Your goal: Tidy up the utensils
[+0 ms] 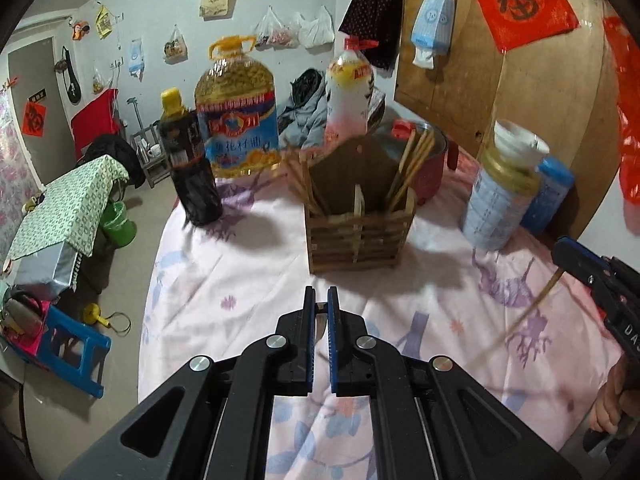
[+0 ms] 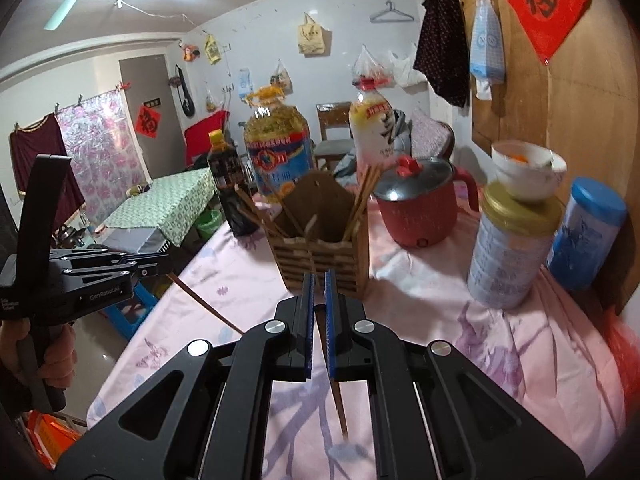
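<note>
Above the pink cloth (image 1: 248, 280), both claws are clamped on chopsticks: left gripper (image 1: 320, 304) pinching one (image 2: 208, 306), right gripper (image 2: 319, 286) another (image 2: 334, 392), short of the wooden holder (image 1: 358, 236)

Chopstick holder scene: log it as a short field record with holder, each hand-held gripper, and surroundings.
holder: wooden slatted chopstick holder on the pink floral tablecloth, chopsticks standing in it
left hand-held gripper: shut on a chopstick
right hand-held gripper: shut on a chopstick
behind holder: oil jug, dark sauce bottle, red pot
</note>
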A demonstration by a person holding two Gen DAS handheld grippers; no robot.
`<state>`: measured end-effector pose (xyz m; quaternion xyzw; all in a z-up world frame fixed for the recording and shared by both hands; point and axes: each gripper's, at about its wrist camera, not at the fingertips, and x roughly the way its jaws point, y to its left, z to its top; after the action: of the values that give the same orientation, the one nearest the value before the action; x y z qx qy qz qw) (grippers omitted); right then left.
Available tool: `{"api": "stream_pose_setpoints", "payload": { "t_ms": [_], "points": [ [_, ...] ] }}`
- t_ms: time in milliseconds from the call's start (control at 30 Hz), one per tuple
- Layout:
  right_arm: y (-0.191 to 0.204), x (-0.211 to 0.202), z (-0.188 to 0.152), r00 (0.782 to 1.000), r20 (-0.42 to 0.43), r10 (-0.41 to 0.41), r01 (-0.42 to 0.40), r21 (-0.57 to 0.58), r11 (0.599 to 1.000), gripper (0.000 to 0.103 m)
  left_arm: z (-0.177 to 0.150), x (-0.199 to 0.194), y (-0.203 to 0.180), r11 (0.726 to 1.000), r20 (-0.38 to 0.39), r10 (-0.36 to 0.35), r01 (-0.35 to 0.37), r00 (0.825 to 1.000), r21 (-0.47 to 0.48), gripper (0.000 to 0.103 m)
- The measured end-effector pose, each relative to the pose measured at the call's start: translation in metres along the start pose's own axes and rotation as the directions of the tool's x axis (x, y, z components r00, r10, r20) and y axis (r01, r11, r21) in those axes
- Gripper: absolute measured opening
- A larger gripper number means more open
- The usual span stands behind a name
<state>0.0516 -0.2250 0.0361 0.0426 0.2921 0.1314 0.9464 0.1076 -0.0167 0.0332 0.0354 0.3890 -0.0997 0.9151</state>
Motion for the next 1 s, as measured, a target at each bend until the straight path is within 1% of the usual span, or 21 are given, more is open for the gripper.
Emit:
{"api": "stream_pose_setpoints", "payload": {
  "t_ms": [67, 133, 233, 267, 367, 433, 567, 667, 767, 833, 867, 933, 1000],
  "points": [
    [0.001, 0.002, 0.02, 0.999, 0.029, 0.017, -0.017, -0.004, 1.0, 0.006, 0.018, -0.003, 0.002, 1.0, 0.022, -0.007, 0.007, 1.0, 0.004, 0.006],
    [0.002, 0.003, 0.038, 0.998, 0.054, 0.03, -0.029, -0.008, 1.0, 0.006, 0.044, -0.008, 0.001, 1.0, 0.051, -0.022, 0.021, 0.998, 0.017, 0.006],
    [0.005, 0.006, 0.075, 0.993, 0.107, 0.05, -0.049, -0.015, 0.999, 0.006, 0.077, -0.015, -0.002, 0.999, 0.086, -0.043, 0.04, 0.995, 0.036, 0.006],
    [0.006, 0.008, 0.087, 0.991, 0.121, 0.056, -0.054, -0.018, 0.998, 0.006, 0.093, -0.018, -0.005, 0.998, 0.103, -0.057, 0.053, 0.993, 0.044, 0.006],
    [0.007, 0.014, 0.118, 0.986, 0.155, 0.068, -0.064, -0.03, 0.998, 0.006, 0.122, -0.025, -0.013, 0.995, 0.135, -0.09, 0.081, 0.987, 0.065, 0.006],
    [0.008, 0.019, 0.131, 0.983, 0.168, 0.071, -0.066, -0.038, 0.997, 0.006, 0.137, -0.024, -0.018, 0.993, 0.145, -0.104, 0.094, 0.984, 0.077, 0.006],
    [0.008, 0.039, 0.153, 0.98, 0.184, 0.075, -0.065, -0.056, 0.996, 0.006, 0.157, -0.009, -0.023, 0.992, 0.143, -0.1, 0.088, 0.985, 0.087, 0.006],
    [0.008, 0.054, 0.163, 0.98, 0.188, 0.071, -0.062, -0.054, 0.997, 0.006, 0.166, 0.011, -0.02, 0.993, 0.104, -0.107, 0.1, 0.989, 0.07, 0.006],
    [0.003, 0.071, 0.169, 0.981, 0.18, 0.074, -0.069, -0.036, 0.997, 0.005, 0.165, 0.032, -0.016, 0.993, 0.067, -0.108, 0.104, 0.992, 0.064, 0.006],
    [0.001, 0.078, 0.167, 0.982, 0.165, 0.086, -0.083, -0.027, 0.996, 0.006, 0.163, 0.045, -0.011, 0.993, 0.042, -0.109, 0.107, 0.993, 0.049, 0.006],
    [0.0, 0.085, 0.162, 0.986, 0.134, 0.097, -0.094, -0.027, 0.995, 0.01, 0.161, 0.054, -0.008, 0.993, 0.024, -0.11, 0.109, 0.994, 0.036, 0.006],
    [-0.004, 0.099, 0.145, 0.992, 0.063, 0.114, -0.113, -0.021, 0.993, 0.013, 0.159, 0.065, -0.002, 0.994, 0.005, -0.109, 0.109, 0.994, 0.02, 0.006],
    [-0.007, 0.113, 0.117, 0.989, -0.032, 0.145, -0.145, -0.013, 0.989, 0.027, 0.156, 0.075, 0.003, 0.994, -0.009, -0.106, 0.106, 0.994, 0.005, 0.006]
  ]
}}
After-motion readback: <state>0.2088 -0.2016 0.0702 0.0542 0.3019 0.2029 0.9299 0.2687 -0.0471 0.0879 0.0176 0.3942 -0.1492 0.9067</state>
